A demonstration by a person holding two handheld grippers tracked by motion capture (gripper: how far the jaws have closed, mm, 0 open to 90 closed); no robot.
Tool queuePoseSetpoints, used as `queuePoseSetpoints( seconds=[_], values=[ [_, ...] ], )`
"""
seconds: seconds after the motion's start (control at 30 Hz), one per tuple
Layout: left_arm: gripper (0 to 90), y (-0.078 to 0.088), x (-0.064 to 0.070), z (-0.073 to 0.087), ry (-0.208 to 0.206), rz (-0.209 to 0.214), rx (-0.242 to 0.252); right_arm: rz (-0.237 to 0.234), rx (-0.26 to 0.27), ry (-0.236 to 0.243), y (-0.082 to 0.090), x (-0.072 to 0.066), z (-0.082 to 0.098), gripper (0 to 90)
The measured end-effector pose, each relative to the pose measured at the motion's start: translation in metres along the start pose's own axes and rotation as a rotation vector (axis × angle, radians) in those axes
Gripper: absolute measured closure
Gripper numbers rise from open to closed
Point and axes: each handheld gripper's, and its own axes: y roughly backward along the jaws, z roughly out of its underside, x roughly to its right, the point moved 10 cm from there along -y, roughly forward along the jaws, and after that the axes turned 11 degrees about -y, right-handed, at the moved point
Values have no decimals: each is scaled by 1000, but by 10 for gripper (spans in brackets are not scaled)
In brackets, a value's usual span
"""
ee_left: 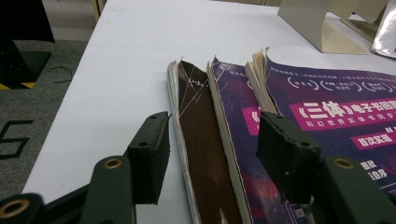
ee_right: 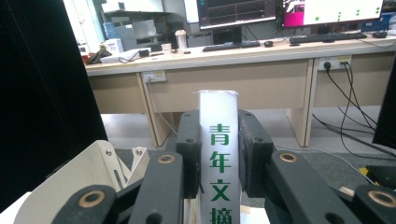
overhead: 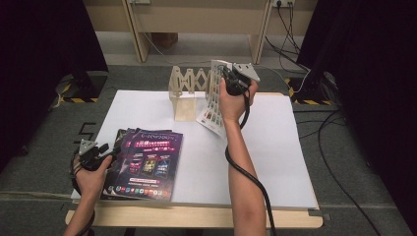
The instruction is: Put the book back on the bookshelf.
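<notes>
A magazine [ee_right: 219,163] is clamped by its spine between the right gripper [ee_right: 218,140] pads, beside the rack [overhead: 183,93] (left gripper [ee_left: 215,144] open); slippage is risked if loosened

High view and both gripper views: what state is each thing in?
Magazine: upright, lifted, clamped by its spine.
Right gripper: shut on the magazine.
Left gripper: open, jaws apart over the stack's edge.
Stack of magazines: lying flat, fanned.
Wooden rack: standing, slots look empty.
</notes>
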Motion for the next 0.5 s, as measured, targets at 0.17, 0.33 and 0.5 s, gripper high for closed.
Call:
queuePoseSetpoints(
  seconds=[0.17,0.33,0.5],
  values=[
    [438,0,0,0,3,0,1,-5,1,8,3,2,1,740],
    [438,0,0,0,3,0,-2,-9,0,15,7,5,5,739],
    [437,0,0,0,3,0,-2,-11,8,63,17,3,10,737]
  ],
)
